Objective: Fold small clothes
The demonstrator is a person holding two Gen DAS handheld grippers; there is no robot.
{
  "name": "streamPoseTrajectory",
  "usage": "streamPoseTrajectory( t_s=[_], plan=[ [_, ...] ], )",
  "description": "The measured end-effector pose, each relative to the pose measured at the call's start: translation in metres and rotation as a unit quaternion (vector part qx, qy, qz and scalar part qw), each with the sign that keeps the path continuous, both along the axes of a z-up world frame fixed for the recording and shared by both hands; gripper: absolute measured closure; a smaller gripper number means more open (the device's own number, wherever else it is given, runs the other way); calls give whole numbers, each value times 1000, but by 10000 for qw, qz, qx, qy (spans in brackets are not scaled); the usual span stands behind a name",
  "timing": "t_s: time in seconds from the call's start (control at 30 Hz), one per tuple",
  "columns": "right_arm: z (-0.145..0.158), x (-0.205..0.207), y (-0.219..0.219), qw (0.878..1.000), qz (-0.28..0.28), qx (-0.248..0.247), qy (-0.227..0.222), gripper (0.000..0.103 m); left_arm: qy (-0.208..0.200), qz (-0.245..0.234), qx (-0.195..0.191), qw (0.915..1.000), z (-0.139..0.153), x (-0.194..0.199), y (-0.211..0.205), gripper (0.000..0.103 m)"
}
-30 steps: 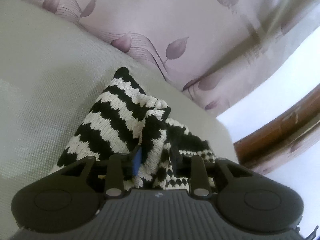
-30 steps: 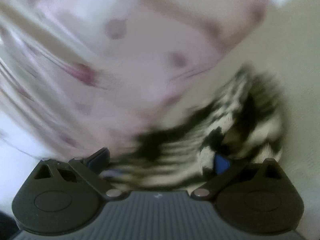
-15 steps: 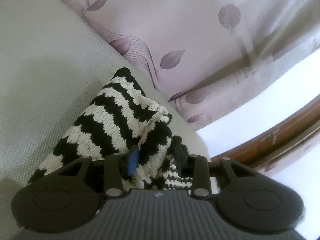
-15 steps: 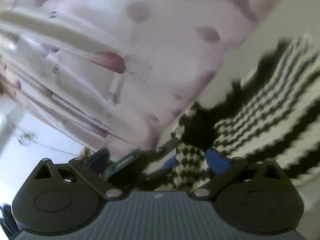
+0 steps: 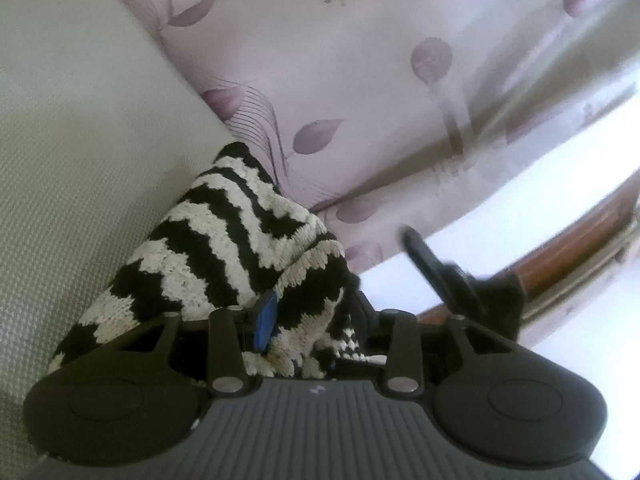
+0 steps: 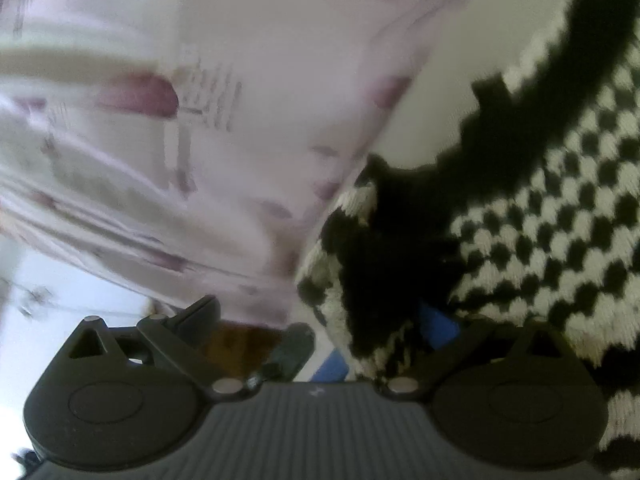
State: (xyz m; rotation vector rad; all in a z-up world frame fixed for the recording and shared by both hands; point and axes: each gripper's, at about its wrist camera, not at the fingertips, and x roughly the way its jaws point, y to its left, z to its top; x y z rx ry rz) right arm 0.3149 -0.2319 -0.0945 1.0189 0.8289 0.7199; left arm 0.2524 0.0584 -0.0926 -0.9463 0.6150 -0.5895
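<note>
Knitwear in black and cream is what we are handling: a small knitted garment (image 5: 224,248) with zigzag stripes on one face and a fine checker pattern on the other (image 6: 560,216). It lies bunched on a pale woven surface (image 5: 80,152), near that surface's edge, and a fold of it rises up toward our left gripper (image 5: 310,320).

In the left wrist view, our left fingers (image 5: 267,322) are closed on that raised fold; the blue pad of one finger presses against the striped knit, and the cloth fills the space between the two fingers.

In the right wrist view, our right gripper (image 6: 320,328) has its fingers spread wide apart. One blue-padded finger (image 6: 438,326) sits against the dark edge of the garment, while the other finger is well off to the side, clear of the cloth. This view is blurred, so we cannot tell whether any knit lies between them.

Beyond the garment, a pale lilac cloth printed with purple leaves (image 5: 360,80) hangs just past the edge of the woven surface. Farther out, a brown wooden rail (image 5: 580,240) runs along the side, and a dark object (image 5: 460,280) shows in front of it, too blurred for us to identify.
</note>
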Motion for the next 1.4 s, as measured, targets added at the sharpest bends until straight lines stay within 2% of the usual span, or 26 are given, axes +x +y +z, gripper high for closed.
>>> streamPoseTrajectory(
  t_s=[0.03,0.07,0.1,0.13,0.17,0.27,0.33,0.37,0.4,0.53,0.63,0.73,0.8,0.93,1.0,1.03,1.1,1.13,1.17,1.23,1.4],
  plan=[
    [2,1,5,9998,10,-199,-35,15,-38,-44,78,10000,1,-2,-1,62],
    [3,2,9,9992,19,-404,-44,38,-112,-65,211,9997,3,-5,-2,62],
    [3,3,12,9982,32,-601,-56,52,-201,-74,338,9992,6,-10,-3,62],
    [3,5,15,9971,50,-754,-74,70,-275,-82,454,9986,9,-15,-2,62],
    [3,6,18,9954,69,-945,-143,76,-336,-90,547,9979,12,-21,1,59],
    [10,3,20,9890,52,-1385,-509,82,-440,66,565,9974,18,-42,22,54],
    [21,-1,17,9866,47,-1426,-789,82,-626,355,808,9941,26,-61,41,42],
    [26,-1,15,9863,49,-1405,-867,83,-715,588,1043,9902,31,-70,49,31],
    [31,0,13,9859,70,-1392,-926,83,-757,775,1244,9863,35,-77,53,24],
    [53,0,-5,9786,99,-1630,-1249,83,-779,893,1748,9774,45,-84,59,23],
    [65,2,-36,9746,-80,-1786,-1351,84,-765,788,1840,9768,49,-77,48,21],
    [75,7,-70,9711,-307,-1904,-1406,85,-799,627,1867,9771,53,-67,26,17],
    [78,9,-100,9677,-519,-2019,-1416,92,-852,458,1875,9775,55,-58,7,12],
    [71,14,-166,9682,-1049,-1929,-1201,93,-1040,190,2121,9715,58,-42,-38,9],
    [58,14,-180,9770,-865,-1681,-991,90,-1083,56,2324,9666,53,-39,-53,9],
    [51,9,-181,9818,-737,-1481,-933,90,-1136,40,2317,9661,49,-40,-56,9],
    [41,2,-170,9890,-412,-1160,-820,84,-1210,134,2152,9689,41,-43,-53,9],
    [35,-1,-159,9896,-322,-1161,-785,65,-1155,215,2106,9705,36,-43,-50,9],
    [29,-2,-149,9897,-218,-1191,-769,40,-1078,254,2052,9724,33,-43,-47,9],
    [17,1,-129,9886,-165,-1342,-663,2,-932,306,1885,9772,26,-42,-40,9],
    [2,4,-100,9896,-267,-1204,-746,2,-796,273,1836,9794,17,-43,-31,9]
  ],
)
